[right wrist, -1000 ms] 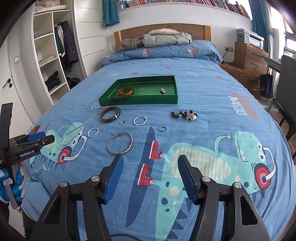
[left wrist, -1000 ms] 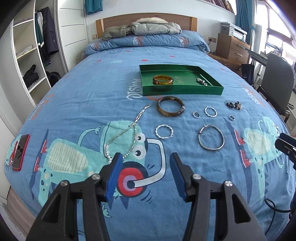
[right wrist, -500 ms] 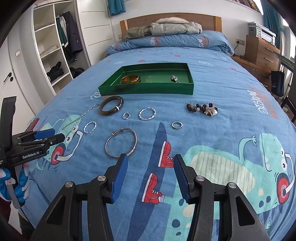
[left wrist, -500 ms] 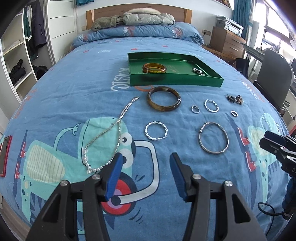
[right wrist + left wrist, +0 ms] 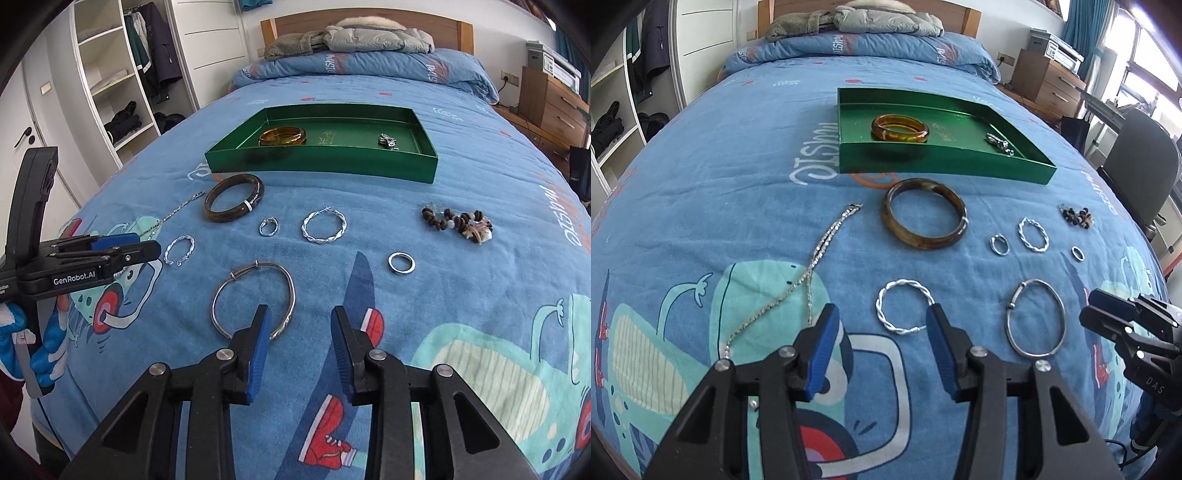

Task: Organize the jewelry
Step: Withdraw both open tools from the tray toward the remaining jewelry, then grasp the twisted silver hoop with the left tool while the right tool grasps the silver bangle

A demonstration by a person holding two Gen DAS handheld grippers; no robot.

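A green tray (image 5: 942, 168) (image 5: 321, 162) on the bed holds an amber bangle (image 5: 899, 127) and a small silver piece (image 5: 999, 143). On the blue bedspread lie a dark brown bangle (image 5: 924, 218), a silver chain (image 5: 798, 280), a twisted silver hoop (image 5: 903, 306), a plain silver bangle (image 5: 1036, 319) (image 5: 255, 299), a second twisted hoop (image 5: 324, 225), small rings (image 5: 401, 263) and a bead bracelet (image 5: 458, 223). My left gripper (image 5: 882, 314) is open, just short of the twisted hoop. My right gripper (image 5: 300, 315) is open, beside the silver bangle.
Pillows and folded clothes (image 5: 351, 37) lie at the headboard. A white wardrobe with open shelves (image 5: 118, 74) stands left of the bed. A wooden nightstand (image 5: 1045, 79) and a grey chair (image 5: 1141, 170) stand to the right.
Both grippers have moved forward and down toward the jewelry on the bedspread. Both stay open; nothing was picked up.
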